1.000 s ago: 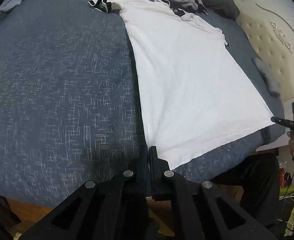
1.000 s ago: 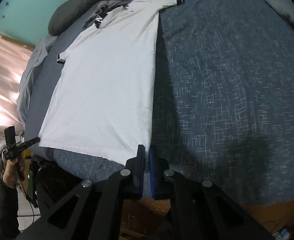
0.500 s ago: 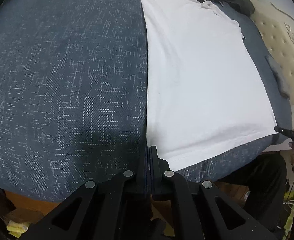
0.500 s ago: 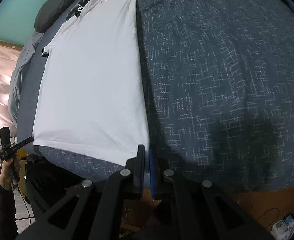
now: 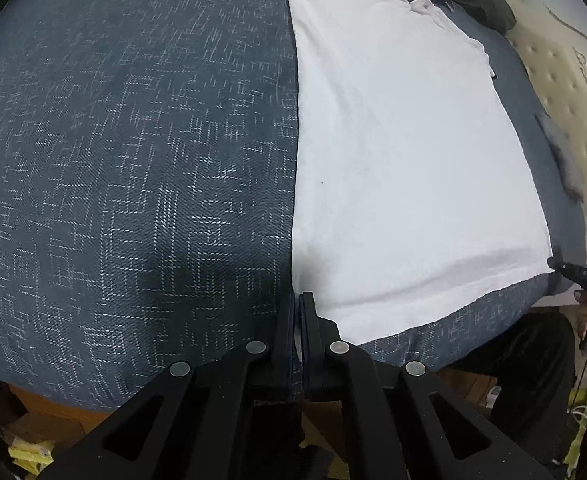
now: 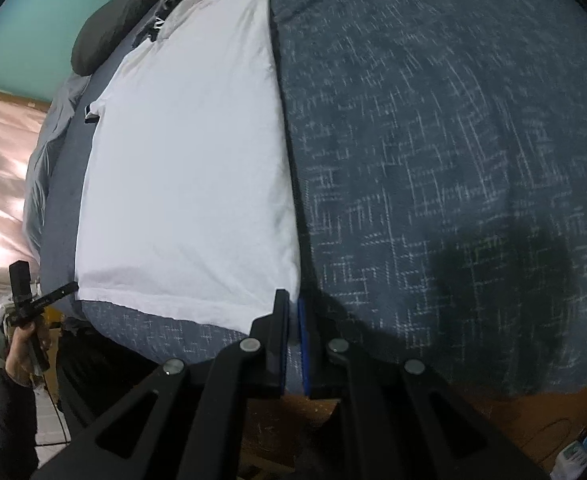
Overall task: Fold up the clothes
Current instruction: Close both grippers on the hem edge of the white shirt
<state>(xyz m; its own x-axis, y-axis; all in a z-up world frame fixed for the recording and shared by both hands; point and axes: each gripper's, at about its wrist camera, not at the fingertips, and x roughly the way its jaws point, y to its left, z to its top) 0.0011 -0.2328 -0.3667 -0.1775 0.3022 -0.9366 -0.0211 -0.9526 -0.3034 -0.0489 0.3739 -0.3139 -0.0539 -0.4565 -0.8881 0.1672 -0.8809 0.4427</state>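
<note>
Each near-closed gripper, left (image 5: 297, 308) and right (image 6: 292, 306), pinched a bottom hem corner of the white shirt (image 5: 405, 160), which ran ahead of the jaws across the bedspread (image 5: 133, 160), looking light, limp, best held by corners.

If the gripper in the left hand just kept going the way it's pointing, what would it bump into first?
Probably the near corner of the white shirt, at its hem: the shut left gripper is tipped at it, with the blue bedcover right beside. Depth is unclear.
</note>
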